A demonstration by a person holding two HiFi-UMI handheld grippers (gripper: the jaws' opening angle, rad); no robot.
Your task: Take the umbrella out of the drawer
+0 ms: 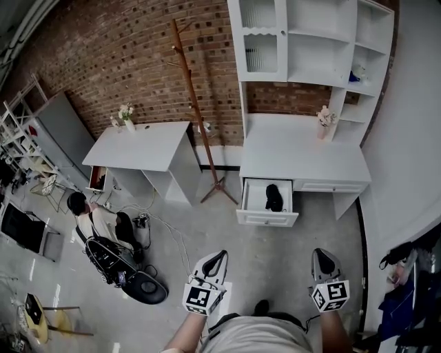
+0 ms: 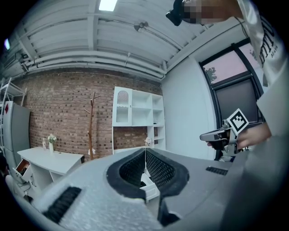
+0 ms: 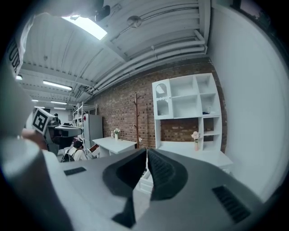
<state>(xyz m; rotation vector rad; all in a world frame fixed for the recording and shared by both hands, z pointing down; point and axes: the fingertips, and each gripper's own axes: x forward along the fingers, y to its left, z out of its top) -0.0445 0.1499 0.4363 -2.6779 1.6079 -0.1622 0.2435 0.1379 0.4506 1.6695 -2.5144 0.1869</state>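
Brick wall [image 1: 138, 55] — white desk [image 1: 303, 155], open drawer [image 1: 255, 196]

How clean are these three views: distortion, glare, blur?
Head view: evenly lit, brick wall bowed, umbrella just a dark shape in the drawer. Left gripper view: fisheye, black corners, lamp blown out, left gripper soft. Right gripper view: same fisheye, lamp glaring, right gripper soft.

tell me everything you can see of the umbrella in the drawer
The umbrella is black and folded into a short compact bundle; fabric and handle are too small to make out. It lies lengthwise on the floor of the pulled-out white drawer of the white desk, near the drawer's middle. Nothing else touches it.
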